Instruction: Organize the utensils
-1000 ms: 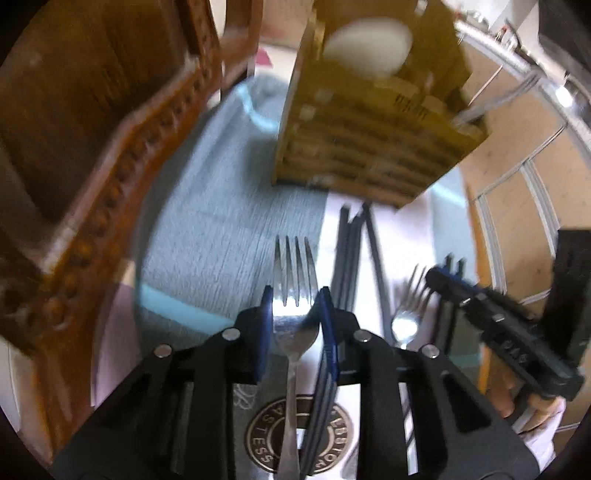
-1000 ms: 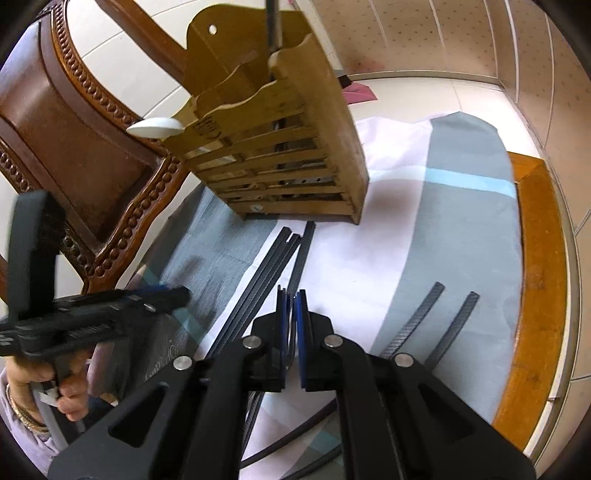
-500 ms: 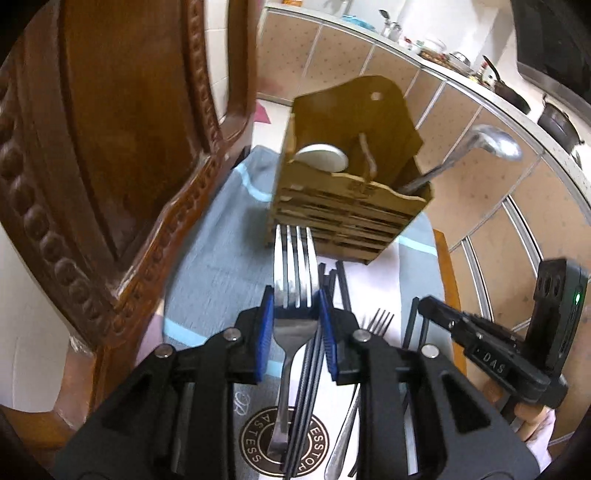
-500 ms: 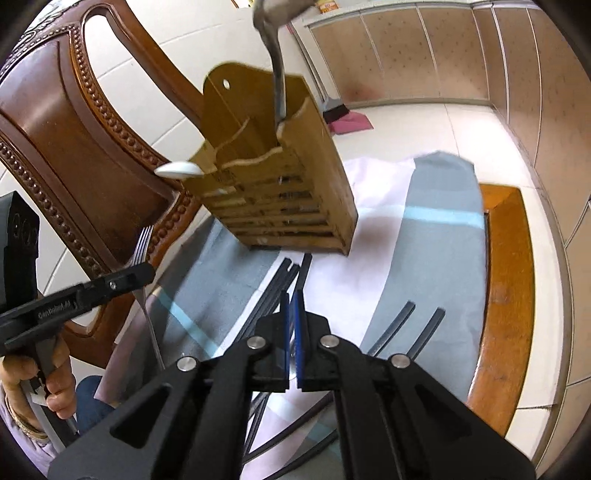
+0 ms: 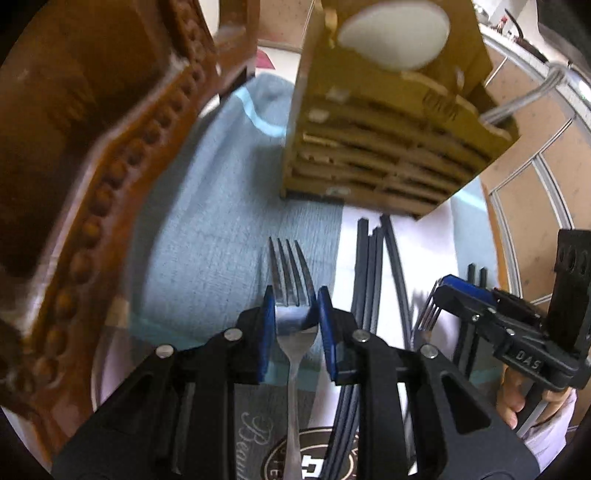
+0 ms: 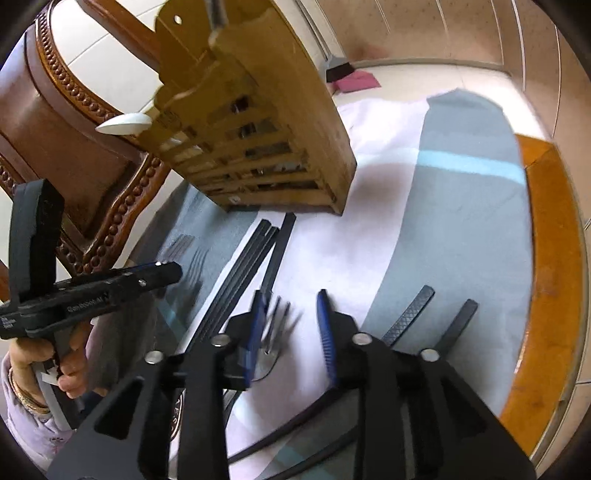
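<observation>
My left gripper [image 5: 293, 306] is shut on a silver fork [image 5: 290, 266] at its neck, tines pointing ahead toward the wooden utensil holder [image 5: 388, 140]. The fork hangs above the grey cloth. My right gripper [image 6: 290, 314] is low over the cloth and its jaws are opening. A second fork [image 6: 271, 347] lies blurred between them, with the pads apart from it. In the right wrist view my left gripper [image 6: 162, 273] is at the left. The holder [image 6: 258, 147] carries a white spoon [image 6: 123, 123] and a ladle handle [image 6: 218, 11].
Several black chopsticks [image 6: 240, 280] lie on the cloth in front of the holder, and two more [image 6: 417, 310] lie at the right. A carved wooden chair [image 5: 92, 147] stands close on the left. The table's wooden edge [image 6: 550, 258] runs along the right.
The right gripper's jaws were closed together and now stand apart around the fork. Both grippers rose and came back down toward the cloth. The left still holds its fork.
</observation>
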